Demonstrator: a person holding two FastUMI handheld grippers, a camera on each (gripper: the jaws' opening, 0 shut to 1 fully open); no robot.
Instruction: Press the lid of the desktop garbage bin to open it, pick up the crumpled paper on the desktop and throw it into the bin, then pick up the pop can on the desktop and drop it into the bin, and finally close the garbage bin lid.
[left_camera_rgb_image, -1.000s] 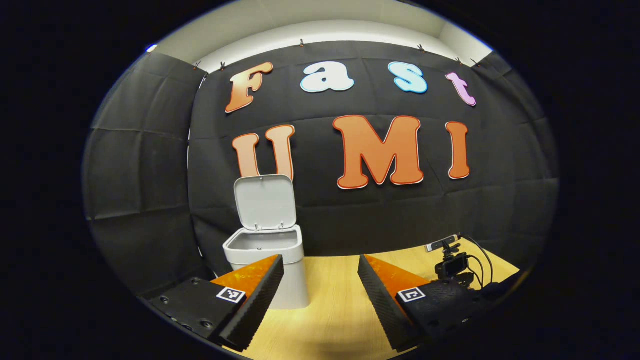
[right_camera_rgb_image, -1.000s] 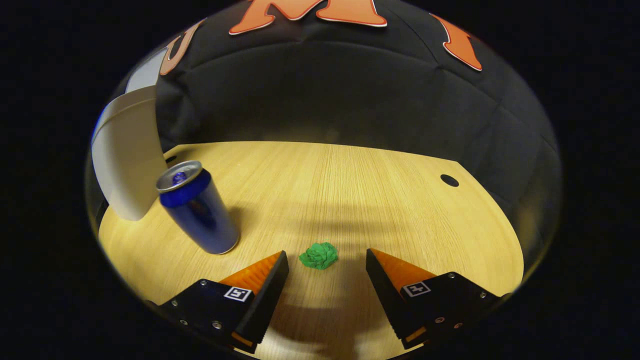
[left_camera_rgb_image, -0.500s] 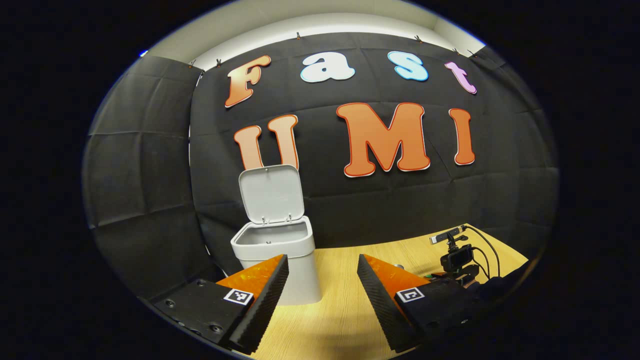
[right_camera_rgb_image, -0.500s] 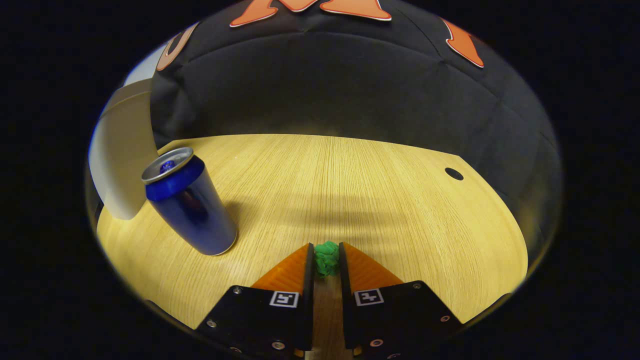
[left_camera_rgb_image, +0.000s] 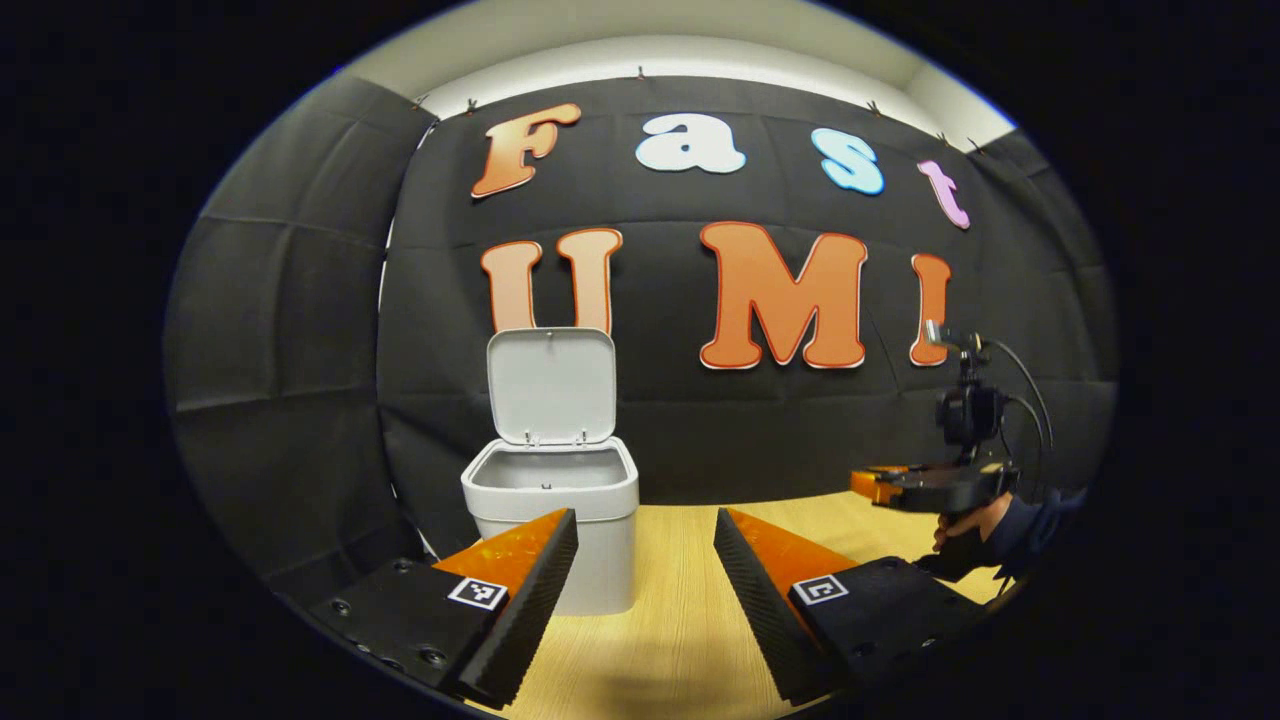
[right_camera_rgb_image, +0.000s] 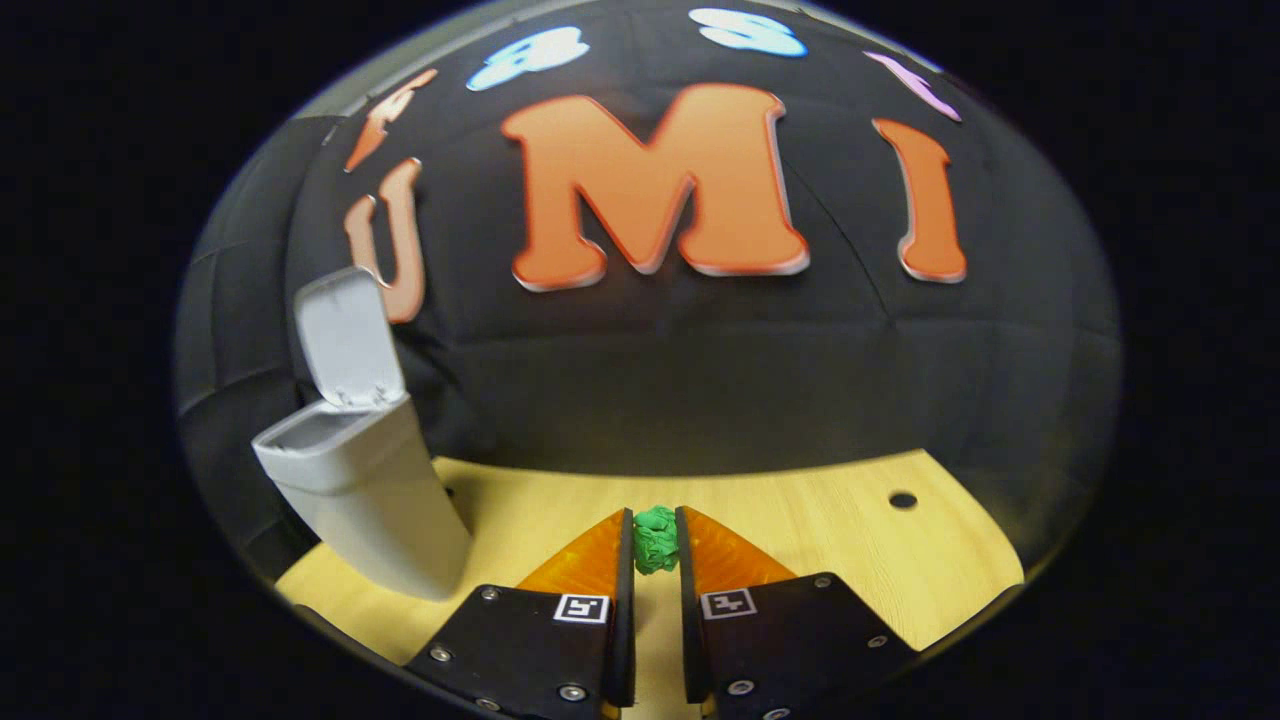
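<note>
Here one right hand-held gripper (right_camera_rgb_image: 656, 545) pinches one green paper ball (right_camera_rgb_image: 656, 538); left hand-held gripper (left_camera_rgb_image: 640, 560) wide.

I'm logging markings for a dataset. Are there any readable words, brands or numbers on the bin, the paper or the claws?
None on the bin or its lid: both are plain.
None on the crumpled paper.
On the left claw and right claw: square marker tags, patterns only, no words or numbers.
</note>
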